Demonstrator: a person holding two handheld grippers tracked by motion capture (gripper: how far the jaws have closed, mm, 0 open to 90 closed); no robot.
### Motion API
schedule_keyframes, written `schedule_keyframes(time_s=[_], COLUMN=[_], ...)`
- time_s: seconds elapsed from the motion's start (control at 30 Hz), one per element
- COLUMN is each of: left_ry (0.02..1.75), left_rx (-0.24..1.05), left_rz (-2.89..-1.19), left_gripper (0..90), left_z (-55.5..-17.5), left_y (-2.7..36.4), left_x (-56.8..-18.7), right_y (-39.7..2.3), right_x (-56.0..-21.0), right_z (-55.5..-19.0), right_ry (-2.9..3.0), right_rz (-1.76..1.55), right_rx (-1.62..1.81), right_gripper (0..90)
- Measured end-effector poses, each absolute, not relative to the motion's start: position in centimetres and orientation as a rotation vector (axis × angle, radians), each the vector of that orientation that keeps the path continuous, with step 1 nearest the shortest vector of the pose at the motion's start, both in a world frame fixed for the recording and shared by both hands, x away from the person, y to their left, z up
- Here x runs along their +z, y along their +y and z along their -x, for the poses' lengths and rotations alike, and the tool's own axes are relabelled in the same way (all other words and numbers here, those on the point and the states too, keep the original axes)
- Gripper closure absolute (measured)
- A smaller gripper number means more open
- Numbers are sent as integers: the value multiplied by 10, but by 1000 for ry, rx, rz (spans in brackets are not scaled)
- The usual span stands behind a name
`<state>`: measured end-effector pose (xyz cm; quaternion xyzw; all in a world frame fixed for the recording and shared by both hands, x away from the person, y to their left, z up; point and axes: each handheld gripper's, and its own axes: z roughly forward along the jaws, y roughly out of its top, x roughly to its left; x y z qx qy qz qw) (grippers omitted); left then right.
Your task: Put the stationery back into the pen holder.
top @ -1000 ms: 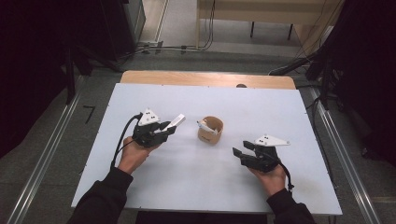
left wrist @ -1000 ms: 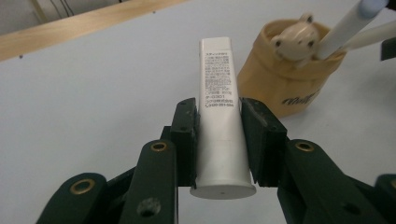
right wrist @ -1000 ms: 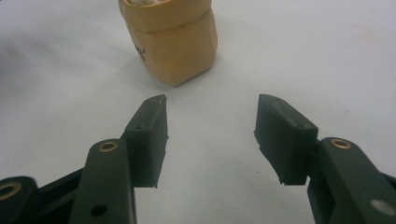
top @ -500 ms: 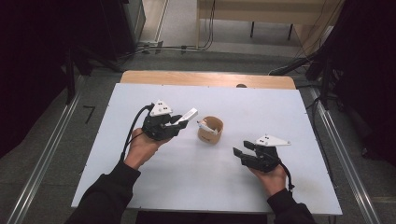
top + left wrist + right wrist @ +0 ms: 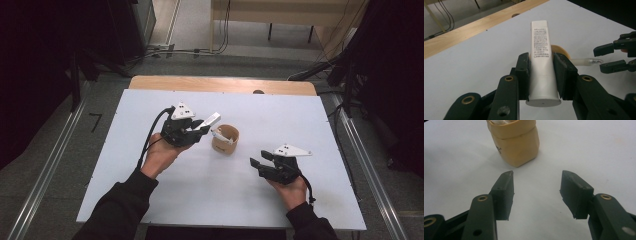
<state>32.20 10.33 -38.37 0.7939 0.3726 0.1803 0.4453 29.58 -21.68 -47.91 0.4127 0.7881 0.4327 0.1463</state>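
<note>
My left gripper (image 5: 192, 131) is shut on a white tube with printed text (image 5: 541, 53), held above the table; the tube's flat end (image 5: 212, 119) points toward a small tan paper cup (image 5: 224, 138) at the table's middle. A pale stick-like item (image 5: 585, 61) juts out of the cup. In the left gripper view the pads (image 5: 524, 72) press both sides of the tube. My right gripper (image 5: 259, 162) rests low on the table to the right of the cup, open with nothing between its pads (image 5: 505, 192); the cup (image 5: 513, 141) stands just ahead of them.
The white tabletop (image 5: 125, 170) has a wooden strip (image 5: 220, 85) along its far edge. Metal rails (image 5: 45, 170) run on the floor at both sides, and cables (image 5: 170, 50) lie on the floor beyond the table.
My left hand has risen and moved right with the tube, bringing its end close to the cup. The right gripper has stayed put.
</note>
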Motion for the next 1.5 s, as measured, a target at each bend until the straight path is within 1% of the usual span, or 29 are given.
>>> schedule_keyframes(time_s=[0.13,0.4,0.8,1.07,1.17,1.33,1.5], left_ry=[920,904,886,871,859,821,777], left_rx=[436,448,453,447,436,400,360], left_rz=[-1961,-2010,-2033,-2039,-2046,-2062,-2090], left_gripper=[676,676,676,675,675,675,675], left_z=[-321,-322,-315,-314,-312,-308,-301], left_y=[96,79,55,49,46,36,22], left_x=[-378,-371,-374,-377,-376,-375,-379], right_y=[-217,-218,-219,-221,-219,-206,-198], right_x=[-479,-478,-476,-471,-464,-447,-447], right_z=[-296,-295,-295,-294,-289,-275,-271], right_ry=[2267,2263,2256,2231,2175,2025,1983], right_rz=[-1187,-1189,-1184,-1164,-1094,-847,-747], right_rx=[1246,1253,1263,1273,1239,1124,1039], right_gripper=[431,432,434,434,434,423,425])
